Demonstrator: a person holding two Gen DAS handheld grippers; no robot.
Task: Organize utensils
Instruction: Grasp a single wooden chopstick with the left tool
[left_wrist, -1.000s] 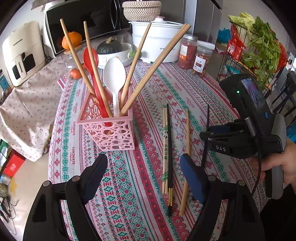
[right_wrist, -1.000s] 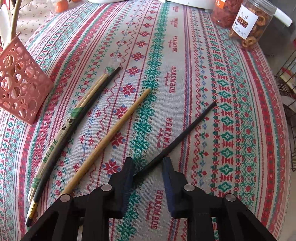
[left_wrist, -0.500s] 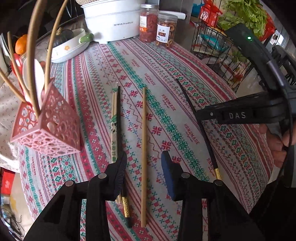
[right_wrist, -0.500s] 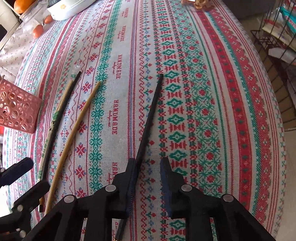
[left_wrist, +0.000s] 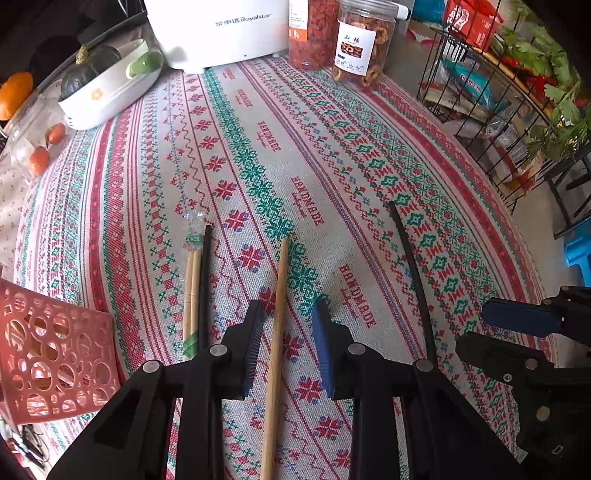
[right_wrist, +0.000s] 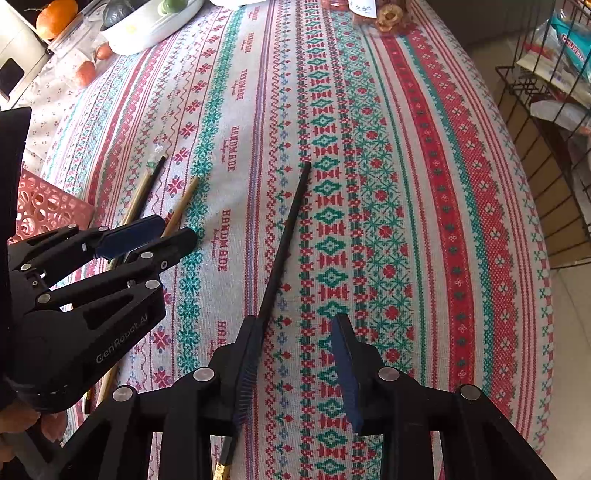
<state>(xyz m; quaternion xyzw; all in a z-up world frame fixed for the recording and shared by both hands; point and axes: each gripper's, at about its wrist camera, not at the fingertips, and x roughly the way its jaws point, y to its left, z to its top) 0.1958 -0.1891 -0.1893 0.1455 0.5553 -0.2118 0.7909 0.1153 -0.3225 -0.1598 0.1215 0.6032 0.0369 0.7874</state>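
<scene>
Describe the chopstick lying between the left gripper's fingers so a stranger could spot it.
On the striped tablecloth, right of the pink basket, lies a single plain wooden chopstick. It runs between the open left gripper. Its neighbours are a wrapped pair and black sticks.

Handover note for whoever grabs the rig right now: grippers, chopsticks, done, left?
Left gripper: open, straddling the single light wooden chopstick on the striped tablecloth, not closed.
Right gripper: open, the lone black chopstick lying against its left finger, not gripped.
Wrapped wooden pair plus another black chopstick lie beside the pink perforated plastic holder.
Done: no loose chopstick gripped.
Left: grasp and move all loose chopsticks into the holder.
</scene>
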